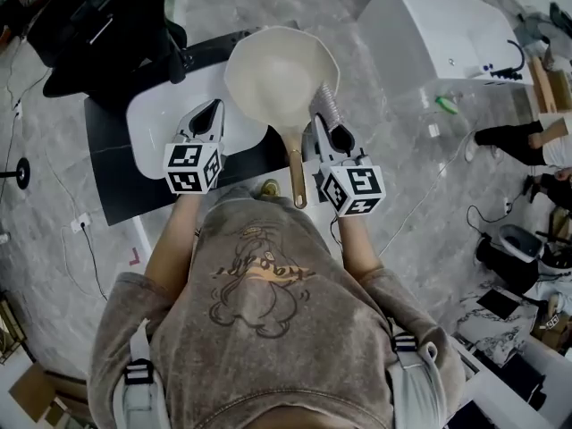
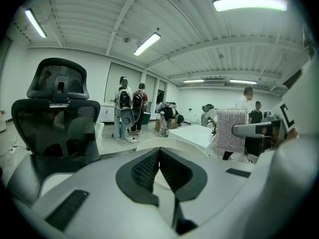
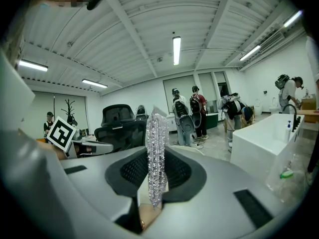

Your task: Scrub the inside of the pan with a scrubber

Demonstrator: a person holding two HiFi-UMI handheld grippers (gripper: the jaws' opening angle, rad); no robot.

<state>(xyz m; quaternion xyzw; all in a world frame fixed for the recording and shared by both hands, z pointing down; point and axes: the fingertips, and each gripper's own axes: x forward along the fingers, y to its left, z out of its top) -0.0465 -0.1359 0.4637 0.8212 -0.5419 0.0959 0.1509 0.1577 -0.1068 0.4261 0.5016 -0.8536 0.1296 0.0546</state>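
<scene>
**Desk:** Which step?

**Photographer:** Scrubbing looks not yet begun. The right gripper [image 3: 155, 169] is clamped on the scrubber [image 3: 157, 133], and the left gripper [image 2: 159, 164] is closed and empty.

**Desk:** Next?

**Photographer:** Probably dipping the scrubber into the pan [image 1: 279, 77], just ahead-left of the right gripper on the tabletop [image 1: 150, 125].

A black tabletop [image 1: 112, 181] carries a white tray [image 1: 152, 123], just ahead of the left gripper [image 1: 213, 108]. A cream pan [image 1: 277, 74] rests on the tray's right end.
</scene>
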